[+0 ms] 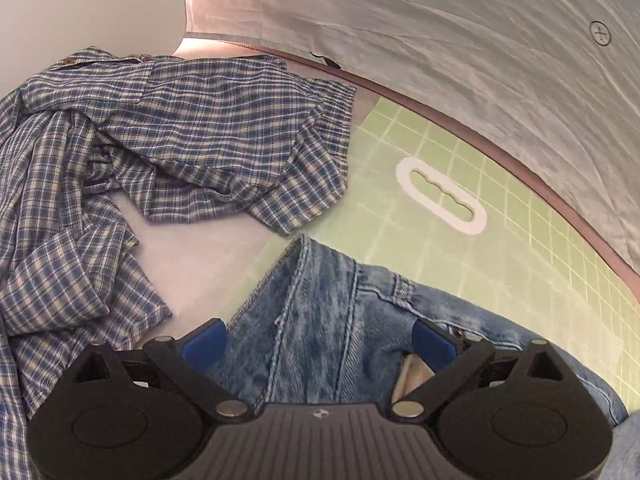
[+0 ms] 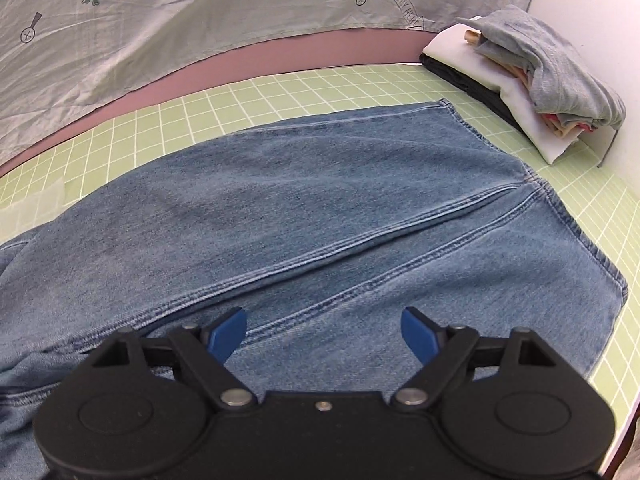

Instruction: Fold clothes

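**Jeans flat on mat, both tongs released**

Jeans [image 2: 304, 216] lie spread on the green grid mat [image 2: 304, 80] on the desk. Left tongs [image 1: 318, 346] hang released over the waistband end; right tongs [image 2: 324, 334] released over the legs. Risk: thick, stiff denim with raised seams could slip a shallow pinch. The crumpled, thin plaid shirt [image 1: 160, 136] just left could snag.

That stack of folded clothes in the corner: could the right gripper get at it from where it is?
Probably yes. The right gripper is open over the jeans, and only flat denim and bare mat lie before the stack.
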Action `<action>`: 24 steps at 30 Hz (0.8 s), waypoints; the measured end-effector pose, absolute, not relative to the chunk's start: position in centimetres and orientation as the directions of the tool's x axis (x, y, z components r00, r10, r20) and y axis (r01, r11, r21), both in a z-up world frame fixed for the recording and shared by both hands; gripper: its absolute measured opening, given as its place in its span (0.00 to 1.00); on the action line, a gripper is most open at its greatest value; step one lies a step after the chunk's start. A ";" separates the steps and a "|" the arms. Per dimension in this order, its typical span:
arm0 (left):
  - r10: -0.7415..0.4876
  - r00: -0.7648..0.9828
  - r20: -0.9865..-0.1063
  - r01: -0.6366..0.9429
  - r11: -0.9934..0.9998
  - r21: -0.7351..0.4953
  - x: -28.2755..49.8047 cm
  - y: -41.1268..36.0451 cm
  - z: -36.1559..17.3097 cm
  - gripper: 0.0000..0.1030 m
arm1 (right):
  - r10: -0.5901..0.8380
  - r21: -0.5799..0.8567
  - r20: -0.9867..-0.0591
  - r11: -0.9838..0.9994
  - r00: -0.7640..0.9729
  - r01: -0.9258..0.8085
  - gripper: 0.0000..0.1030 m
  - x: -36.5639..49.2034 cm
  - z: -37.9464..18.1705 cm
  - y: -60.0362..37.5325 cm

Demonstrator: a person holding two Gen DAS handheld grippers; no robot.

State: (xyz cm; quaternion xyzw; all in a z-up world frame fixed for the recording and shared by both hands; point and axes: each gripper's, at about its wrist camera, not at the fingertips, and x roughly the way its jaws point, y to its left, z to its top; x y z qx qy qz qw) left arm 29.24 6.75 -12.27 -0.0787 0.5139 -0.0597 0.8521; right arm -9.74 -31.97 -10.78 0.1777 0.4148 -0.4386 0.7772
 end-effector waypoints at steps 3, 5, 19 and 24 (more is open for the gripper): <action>-0.201 0.469 -0.860 0.043 0.978 -0.205 30.1 6.8 -12.7 0.88 | -0.534 -0.109 -0.807 0.554 0.253 0.825 0.82 -9.2 -10.8 -31.8; -0.185 0.480 -0.857 0.065 0.982 -0.175 30.4 6.5 -12.6 0.70 | -0.529 -0.110 -0.813 0.552 0.245 0.827 0.82 -9.2 -10.9 -31.7; -0.081 0.571 -0.817 -0.113 0.978 -0.176 32.0 8.4 -10.9 0.24 | -0.527 -0.103 -0.819 0.523 0.226 0.846 0.82 -11.1 -11.4 -32.6; -0.086 0.590 -0.803 -0.069 0.985 -0.156 30.3 8.6 -9.4 0.51 | -0.524 -0.080 -0.821 0.498 0.226 0.864 0.82 -11.9 -11.7 -33.6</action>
